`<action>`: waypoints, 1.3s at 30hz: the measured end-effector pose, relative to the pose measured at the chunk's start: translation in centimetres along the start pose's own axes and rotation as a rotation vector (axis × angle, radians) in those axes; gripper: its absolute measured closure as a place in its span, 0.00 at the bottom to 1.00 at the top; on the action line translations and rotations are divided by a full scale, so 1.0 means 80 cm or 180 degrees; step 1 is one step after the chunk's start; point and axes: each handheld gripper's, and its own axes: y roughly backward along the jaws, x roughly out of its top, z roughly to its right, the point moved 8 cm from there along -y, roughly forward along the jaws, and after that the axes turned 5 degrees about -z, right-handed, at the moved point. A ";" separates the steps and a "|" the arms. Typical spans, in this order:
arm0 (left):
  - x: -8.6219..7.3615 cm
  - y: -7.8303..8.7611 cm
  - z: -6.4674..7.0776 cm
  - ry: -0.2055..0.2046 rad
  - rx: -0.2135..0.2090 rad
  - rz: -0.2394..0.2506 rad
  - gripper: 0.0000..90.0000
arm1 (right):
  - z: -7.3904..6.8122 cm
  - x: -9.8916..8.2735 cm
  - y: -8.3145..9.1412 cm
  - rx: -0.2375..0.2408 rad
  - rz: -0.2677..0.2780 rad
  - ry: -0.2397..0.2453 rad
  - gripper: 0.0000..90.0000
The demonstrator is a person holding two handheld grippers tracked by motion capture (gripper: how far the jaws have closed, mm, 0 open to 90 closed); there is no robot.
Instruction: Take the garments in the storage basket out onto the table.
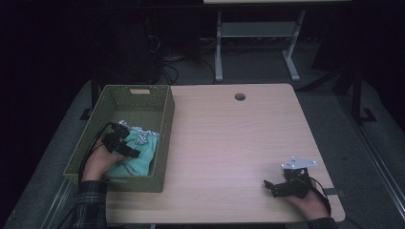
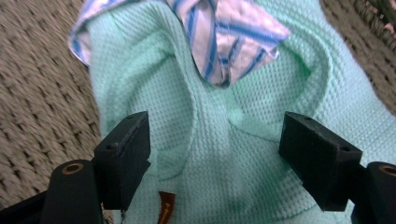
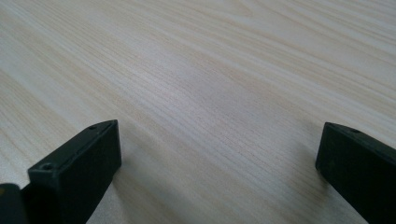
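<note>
A mint-green waffle-knit garment [image 1: 139, 161] lies crumpled in the olive woven basket [image 1: 166, 138] at the table's left. A blue-and-white striped cloth [image 1: 138, 130] lies against its far side. My left gripper [image 1: 132, 151] is down inside the basket, over the green garment. In the left gripper view its jaws stand wide apart, with a raised fold of the green garment [image 2: 219, 135] between them and the striped cloth [image 2: 233, 37] just beyond. The pads do not press the fabric. My right gripper [image 1: 270, 187] rests low at the table's near right corner, open over bare wood [image 3: 210, 70].
The light wooden table [image 1: 229, 143] has a round cable hole [image 1: 239, 97] near its far edge. The basket's woven floor [image 2: 42, 107] shows left of the garment. Behind the table stand a white desk frame [image 1: 258, 43] and loose cables on the floor.
</note>
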 end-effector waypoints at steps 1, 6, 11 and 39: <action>-0.001 -0.001 0.000 -0.0007 0.0009 -0.0020 0.27 | 0.000 0.000 0.000 0.0000 0.0001 0.0002 0.00; -0.002 -0.005 0.001 -0.0021 -0.0001 -0.0080 0.28 | 0.000 0.000 0.000 0.0001 0.0000 0.0000 0.00; -0.004 -0.008 0.006 -0.0091 -0.0063 -0.0151 0.36 | 0.000 0.000 0.000 0.0000 0.0000 0.0000 0.00; 0.004 0.021 0.013 -0.0050 -0.0422 0.0222 0.91 | 0.000 0.000 0.000 0.0000 0.0000 0.0000 0.00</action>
